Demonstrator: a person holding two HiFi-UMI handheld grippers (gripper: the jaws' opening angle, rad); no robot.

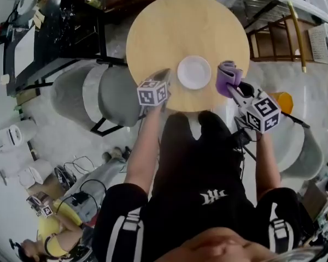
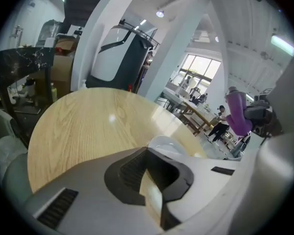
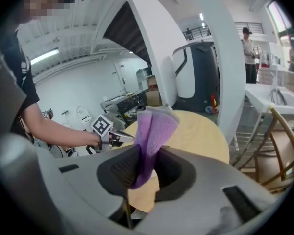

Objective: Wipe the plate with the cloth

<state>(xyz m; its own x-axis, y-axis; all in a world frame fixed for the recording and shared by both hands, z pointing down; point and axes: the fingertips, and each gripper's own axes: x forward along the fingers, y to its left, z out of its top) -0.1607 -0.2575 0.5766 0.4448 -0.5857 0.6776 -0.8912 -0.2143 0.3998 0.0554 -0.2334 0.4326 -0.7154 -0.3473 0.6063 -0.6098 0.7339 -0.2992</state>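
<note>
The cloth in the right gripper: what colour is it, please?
The cloth is purple, clearest in the right gripper view.

The round table (image 1: pixel 169 26), upper middle of the head view, is pale wood with fine grain, smooth, with a soft sheen where a light reflects. The white plate (image 1: pixel 194 72) on it looks smooth and glossy. The purple cloth (image 1: pixel 228 76) to its right is thick, fuzzy fabric. The left gripper (image 2: pixel 149 177) and right gripper (image 3: pixel 146 168) have matt grey, plastic-looking shells and black ribbed pads (image 3: pixel 121 166). The chair (image 1: pixel 106 94) at centre left has grey upholstery.
</note>
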